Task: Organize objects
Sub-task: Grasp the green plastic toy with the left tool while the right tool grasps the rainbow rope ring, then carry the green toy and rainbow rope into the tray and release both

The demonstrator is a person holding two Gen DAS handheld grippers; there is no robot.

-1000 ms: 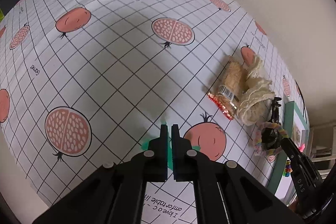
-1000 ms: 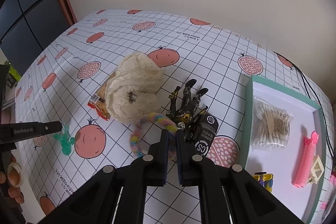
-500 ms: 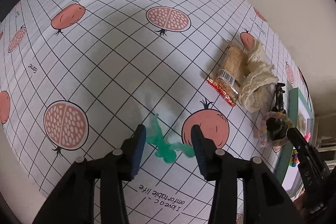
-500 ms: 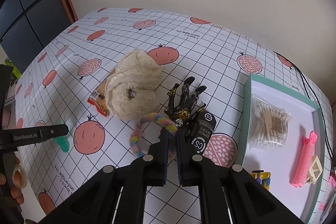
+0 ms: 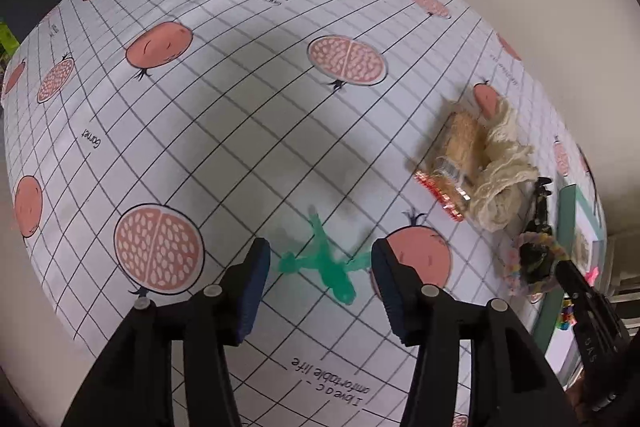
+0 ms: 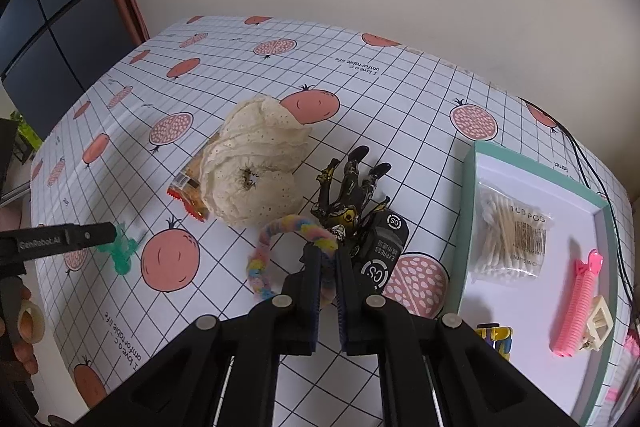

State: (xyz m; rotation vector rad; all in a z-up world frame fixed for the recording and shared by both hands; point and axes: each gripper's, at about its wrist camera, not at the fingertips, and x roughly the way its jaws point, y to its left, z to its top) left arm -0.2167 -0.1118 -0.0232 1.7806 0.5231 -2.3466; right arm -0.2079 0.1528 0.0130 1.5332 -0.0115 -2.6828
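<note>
A small green plastic toy lies flat on the pomegranate tablecloth between the open fingers of my left gripper; it also shows in the right wrist view, just off that gripper's tip. My right gripper is shut on a rainbow braided loop and holds it next to a black-and-gold figure and a black pouch. A cream lace bundle lies over a snack packet. The loop also shows in the left wrist view.
A teal-rimmed white tray stands at the right with a bag of cotton swabs, a pink hair roller, a beige clip and a small coloured toy. A dark cable runs behind it. The wall lies beyond.
My left gripper has opened and let go of the green toy, which now lies on the cloth between its fingers. My right gripper stays shut on the rainbow loop, nearly unmoved.
</note>
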